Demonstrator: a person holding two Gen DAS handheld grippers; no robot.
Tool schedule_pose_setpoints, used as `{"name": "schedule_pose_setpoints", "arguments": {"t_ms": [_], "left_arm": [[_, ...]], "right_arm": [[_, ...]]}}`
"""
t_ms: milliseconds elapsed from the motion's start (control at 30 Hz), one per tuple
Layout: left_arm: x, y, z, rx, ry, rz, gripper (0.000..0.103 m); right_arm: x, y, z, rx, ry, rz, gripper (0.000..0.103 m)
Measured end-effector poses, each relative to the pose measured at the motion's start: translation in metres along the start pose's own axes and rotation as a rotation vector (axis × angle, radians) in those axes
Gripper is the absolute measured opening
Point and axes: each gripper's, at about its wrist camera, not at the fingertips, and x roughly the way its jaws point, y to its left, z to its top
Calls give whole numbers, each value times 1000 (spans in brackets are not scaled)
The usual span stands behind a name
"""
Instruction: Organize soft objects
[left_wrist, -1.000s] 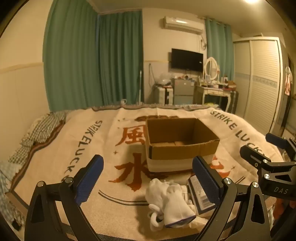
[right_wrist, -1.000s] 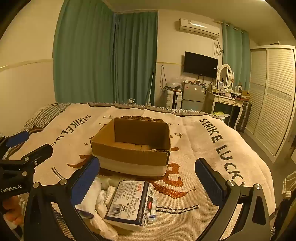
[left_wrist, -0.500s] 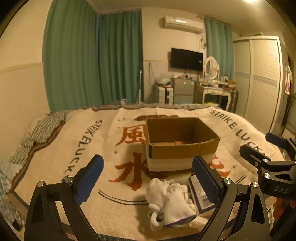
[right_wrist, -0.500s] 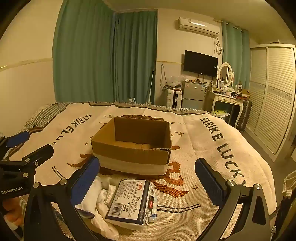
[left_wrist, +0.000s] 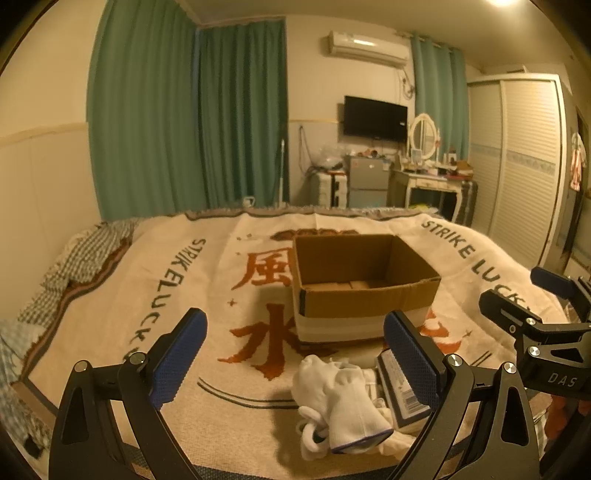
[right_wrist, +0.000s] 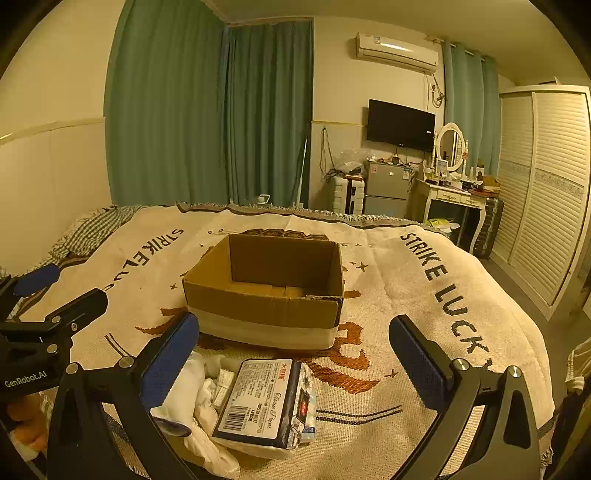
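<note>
I held both tongs low over the bed (left_wrist: 110, 295), side by side, and neither gripped anything: my left tongs (left_wrist: 295, 354) were spread wide, blue pads far apart, and my right tongs (right_wrist: 295, 350) stood released just the same. From the left wrist view, the white socks (left_wrist: 340, 398) lay bunched on the blanket at about 5 o'clock, between my pads and nearer the right one, touching the tissue paper pack (left_wrist: 399, 384) beside them. From the right wrist view, that pack (right_wrist: 266, 398) sat at 6 o'clock with the socks (right_wrist: 192, 395) at 7 o'clock, partly behind my left pad. The open cardboard box (right_wrist: 266, 306) stood just beyond them at 12 o'clock, nothing visible inside it
</note>
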Motion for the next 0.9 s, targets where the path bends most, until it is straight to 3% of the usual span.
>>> {"name": "schedule_pose_setpoints", "arguments": {"t_ms": [900], "left_arm": [[0,-2,-2,5,0,5,98]], "right_arm": [[-2,0,-3,16,8,3,103]]}}
